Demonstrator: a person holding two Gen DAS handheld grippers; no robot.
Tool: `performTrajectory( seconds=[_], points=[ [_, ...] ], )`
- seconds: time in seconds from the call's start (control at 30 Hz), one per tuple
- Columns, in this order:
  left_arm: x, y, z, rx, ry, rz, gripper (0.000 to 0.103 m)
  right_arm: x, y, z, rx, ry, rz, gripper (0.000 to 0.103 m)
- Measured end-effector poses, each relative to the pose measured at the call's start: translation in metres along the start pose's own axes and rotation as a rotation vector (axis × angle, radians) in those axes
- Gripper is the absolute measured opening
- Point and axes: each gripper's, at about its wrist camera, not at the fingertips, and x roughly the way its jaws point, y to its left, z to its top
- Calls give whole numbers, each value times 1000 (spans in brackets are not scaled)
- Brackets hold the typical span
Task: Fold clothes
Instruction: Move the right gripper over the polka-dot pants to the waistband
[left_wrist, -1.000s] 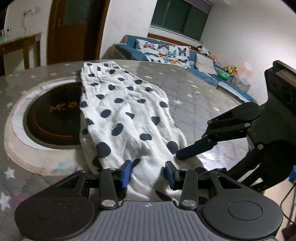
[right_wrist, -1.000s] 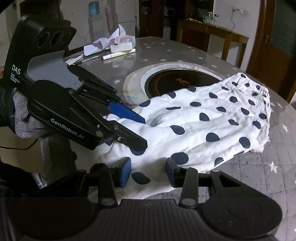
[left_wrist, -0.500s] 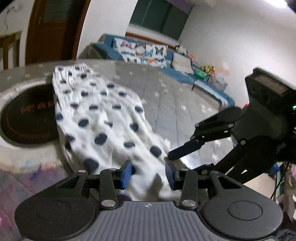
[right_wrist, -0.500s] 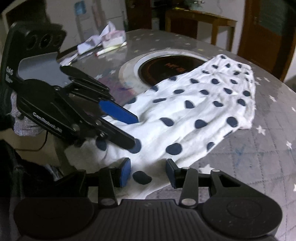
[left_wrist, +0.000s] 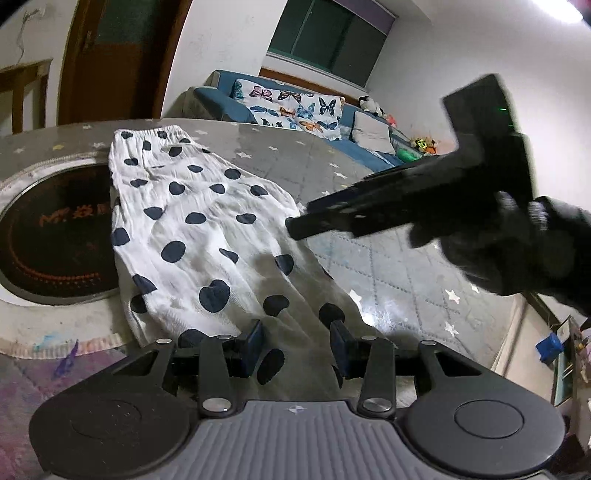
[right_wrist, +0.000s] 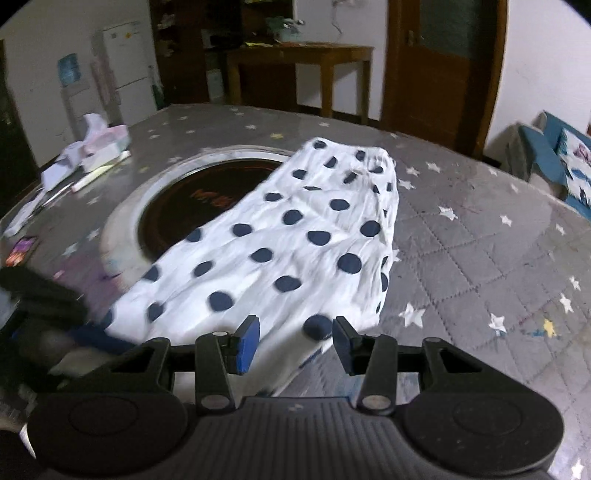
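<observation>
**Both claws parked at the near hem, nothing gripped yet**

Left wrist view: my left claw (left_wrist: 297, 349) sits low over the near end of the polka-dot garment (left_wrist: 192, 236), jaws partly apart with the cloth running between the blue pads (left_wrist: 255, 343). I see clear space on both sides of the fabric, so I read it as open and holding nothing. The garment lies lengthwise on the counter (left_wrist: 388, 266), its elastic waistband at the far end and one long edge draped over the round inset burner (left_wrist: 55, 236). The right claw (left_wrist: 295, 227) crosses in from the right, held by a dark-gloved hand (left_wrist: 517, 251); it hangs above the garment's right edge. From this side-on angle I cannot tell how wide it stands.

Right wrist view: the right claw (right_wrist: 295, 341) has its jaws partly apart, and the pads straddle the near right corner of the garment (right_wrist: 288, 240) without pinching it. The picture is smeared, so I hedge on whether a pad brushes the cloth. I judge both claws are placed at the hem's two corners so the near end can be lifted and carried toward the waistband. A tissue box (right_wrist: 105, 146) and papers sit well apart at the far left.
</observation>
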Motion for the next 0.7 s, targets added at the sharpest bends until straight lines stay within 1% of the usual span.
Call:
performTrajectory(
  seconds=[0.13,0.3,0.5,0.7],
  points=[
    [3,6,0,-28,4,-11,44,30,-8,9,32,24,-19,44],
    [3,11,-2,-55,2,-32,45,43,-11,21,36,27,-38,44],
    [3,15,-3,-85,-4,-53,45,60,-8,40,1,44,-82,44],
    [2,18,-4,-102,-8,-66,45,79,-7,57,-29,54,-93,45]
  ],
)
